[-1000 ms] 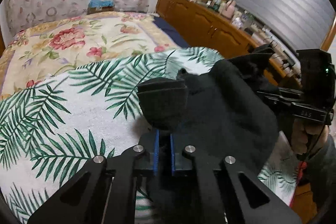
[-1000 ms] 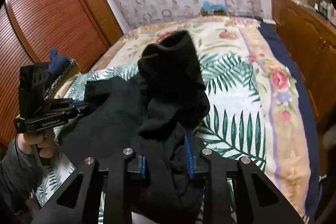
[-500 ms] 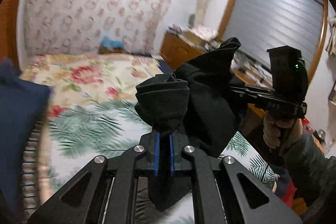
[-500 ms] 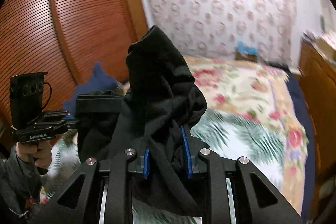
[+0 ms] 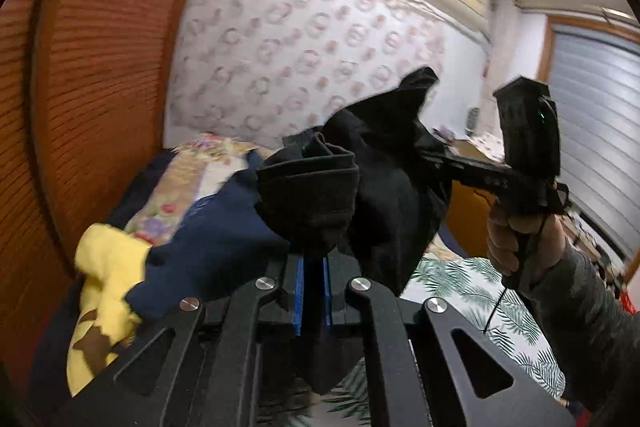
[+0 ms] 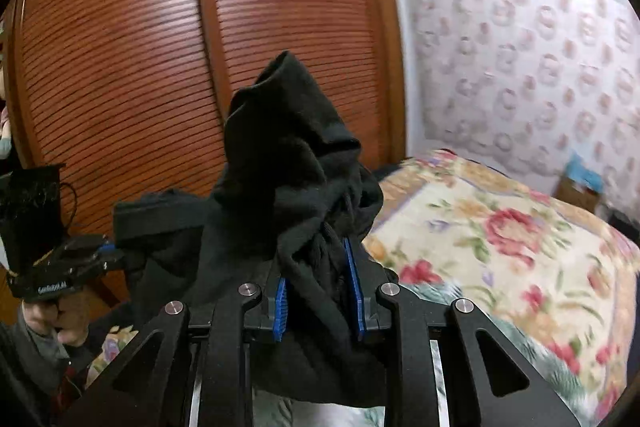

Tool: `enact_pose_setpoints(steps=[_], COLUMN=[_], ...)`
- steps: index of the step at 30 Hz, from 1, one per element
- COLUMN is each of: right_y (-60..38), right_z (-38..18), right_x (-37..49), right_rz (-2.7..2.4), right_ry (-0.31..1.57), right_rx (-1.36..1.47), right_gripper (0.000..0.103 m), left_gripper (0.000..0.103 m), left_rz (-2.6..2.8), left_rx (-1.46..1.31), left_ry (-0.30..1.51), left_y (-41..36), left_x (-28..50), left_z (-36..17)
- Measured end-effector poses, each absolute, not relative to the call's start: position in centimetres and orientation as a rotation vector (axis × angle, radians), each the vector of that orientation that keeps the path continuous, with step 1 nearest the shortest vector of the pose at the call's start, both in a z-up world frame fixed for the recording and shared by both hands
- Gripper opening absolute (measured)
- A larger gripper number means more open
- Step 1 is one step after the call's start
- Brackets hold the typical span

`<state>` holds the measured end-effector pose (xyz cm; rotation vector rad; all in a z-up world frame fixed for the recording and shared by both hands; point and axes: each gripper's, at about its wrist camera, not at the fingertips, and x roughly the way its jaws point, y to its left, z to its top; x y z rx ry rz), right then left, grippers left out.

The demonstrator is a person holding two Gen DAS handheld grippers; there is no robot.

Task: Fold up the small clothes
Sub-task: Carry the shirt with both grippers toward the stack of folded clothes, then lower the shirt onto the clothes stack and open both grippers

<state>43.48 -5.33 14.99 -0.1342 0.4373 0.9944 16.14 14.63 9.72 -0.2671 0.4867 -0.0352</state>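
Gripping black garment [image 5: 384, 179] between hand-held grippers

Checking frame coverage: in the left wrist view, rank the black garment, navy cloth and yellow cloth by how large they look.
1. black garment
2. navy cloth
3. yellow cloth
The garment hangs nearest the camera, so its lead over the navy cloth is unsure.

1. White lettering sits on the side of the left gripper [image 6: 86, 259], seen at the left edge of the right wrist view; it appears to begin "GenRobot" but is too blurred to read surely.
2. A faint pale marking on the right gripper [image 5: 432, 163] body is unreadable.
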Motion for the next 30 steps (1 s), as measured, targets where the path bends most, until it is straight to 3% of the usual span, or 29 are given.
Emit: enact_pose_setpoints(steps=[8, 12, 14, 17, 19, 21, 24, 30], right_y=[4.6, 7.7, 8.1, 8.2, 8.1, 8.1, 8.9, 12.3], right_z=[12.3, 10.1, 9.8, 11.0, 12.2, 13.4, 13.7, 9.3], right_x=[52.1, 56.5, 57.5, 57.4, 55.3, 53.2, 51.4, 52.4], right_rz=[1.019, 0.979, 0.961, 0.912, 0.885, 0.925, 1.028, 1.004], right_ry=[0.521, 0.62, 0.642, 0.588, 0.498, 0.419, 0.384, 0.487], right_rx=[-0.242, -0.258, -0.244, -0.217, -0.207, -0.191, -0.199, -0.27], right_gripper=[0.025, 0.03, 0.049, 0.054, 0.054, 0.054, 0.054, 0.049], left_gripper=[0.008, 0.008, 0.011, 0.022, 0.04, 0.047, 0.065, 0.067], left_rz=[0.088, 0.152, 0.171, 0.196, 0.215, 0.221, 0.2, 0.167], left_rx=[-0.316, -0.316, -0.3, -0.257, -0.23, -0.201, -0.182, -0.156], left_ry=[0.547, 0.621, 0.637, 0.592, 0.546, 0.503, 0.521, 0.655], left_y=[18.7, 19.3, 19.3, 19.0, 18.8, 18.4, 18.2, 16.9], left_x=[16.7, 17.9, 17.8, 16.9, 16.5, 16.4, 17.4, 19.3], left_z=[5.3, 2.6, 2.0, 3.0, 3.8, 4.5, 4.0, 0.7])
